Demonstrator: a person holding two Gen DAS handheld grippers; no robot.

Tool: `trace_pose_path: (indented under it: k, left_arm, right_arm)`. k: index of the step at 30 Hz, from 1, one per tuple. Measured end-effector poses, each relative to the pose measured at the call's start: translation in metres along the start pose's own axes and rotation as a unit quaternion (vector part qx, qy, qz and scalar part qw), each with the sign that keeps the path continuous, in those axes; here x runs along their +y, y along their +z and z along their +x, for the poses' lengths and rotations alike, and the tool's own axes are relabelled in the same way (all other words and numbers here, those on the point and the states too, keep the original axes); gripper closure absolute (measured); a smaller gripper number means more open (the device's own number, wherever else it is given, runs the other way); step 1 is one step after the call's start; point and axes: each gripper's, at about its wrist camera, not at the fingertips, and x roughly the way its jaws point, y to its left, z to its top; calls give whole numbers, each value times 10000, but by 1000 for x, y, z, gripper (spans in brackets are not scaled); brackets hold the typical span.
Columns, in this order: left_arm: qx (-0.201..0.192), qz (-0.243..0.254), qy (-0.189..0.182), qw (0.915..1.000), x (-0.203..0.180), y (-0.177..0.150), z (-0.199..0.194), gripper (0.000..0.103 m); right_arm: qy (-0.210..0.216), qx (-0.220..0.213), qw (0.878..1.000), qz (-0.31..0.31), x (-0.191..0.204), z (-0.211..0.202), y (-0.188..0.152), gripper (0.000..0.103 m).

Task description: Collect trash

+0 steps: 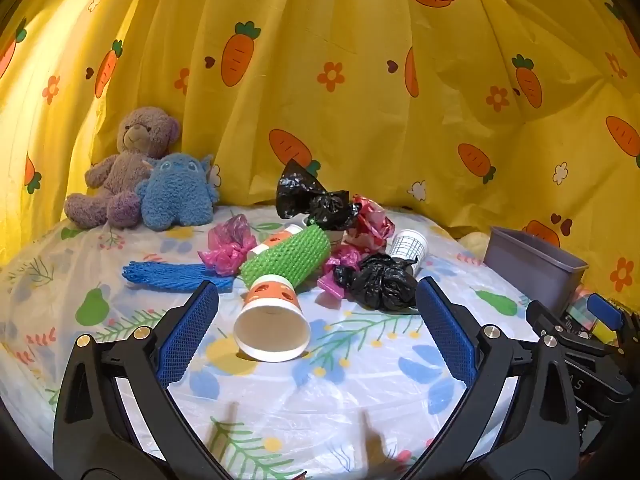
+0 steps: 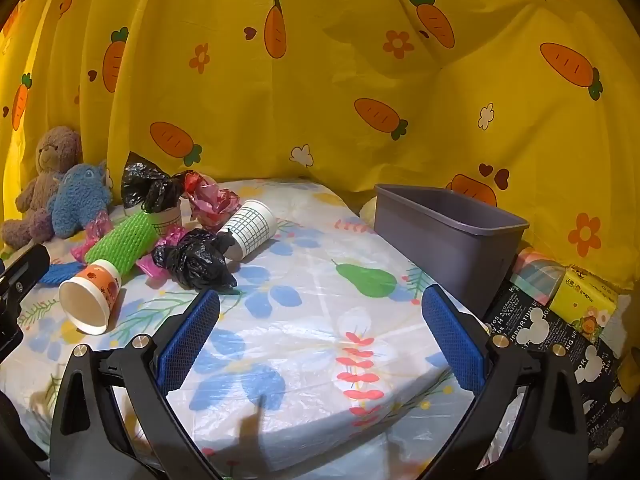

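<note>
Both hand-held grippers spread wide and empty: left hand-held gripper [image 1: 316,320] aimed at the near orange-and-white paper cup [image 1: 272,322] lying on its side, mouth toward the camera, just beyond the fingertips; right hand-held gripper [image 2: 320,324] hovering over bare floral plastic-covered tabletop [image 2: 304,360], nothing between its jaws. Trash heaped at centre and left: green foam net sleeve [image 1: 286,256] just behind the cup, flat blue foam net [image 1: 176,276] to its left, crumpled black plastic bag [image 1: 380,284] to its right, pink plastic wrapper [image 1: 228,246] and a grid-printed white paper cup [image 1: 410,248] farther back. Grey rectangular plastic bin [image 2: 448,232] at the far right edge, well apart from the heap, apparently empty. Likely trouble: a round cup on slick plastic, prone to rolling or skidding away if pinched off-centre; thin paper wall, easily crushed by a hard squeeze. Loose bags and nets tangled close, so one piece apt to drag its neighbours. Brown teddy bear [image 1: 128,168] and blue plush monster [image 1: 178,194] at far left not trash, at risk of being swept up.
</note>
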Motion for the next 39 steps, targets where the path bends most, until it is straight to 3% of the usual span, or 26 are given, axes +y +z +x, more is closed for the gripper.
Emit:
trace_pose_path:
  k: [2, 39]
  left_arm:
    - [-118, -20, 6, 9999, 0, -1, -2, 5]
    - [90, 28, -38, 9999, -8, 0, 11, 5]
  right_arm:
    - [-15, 4, 10000, -4, 0, 1, 1, 5]
    - [-126, -71, 9998, 133, -7, 6, 4, 5]
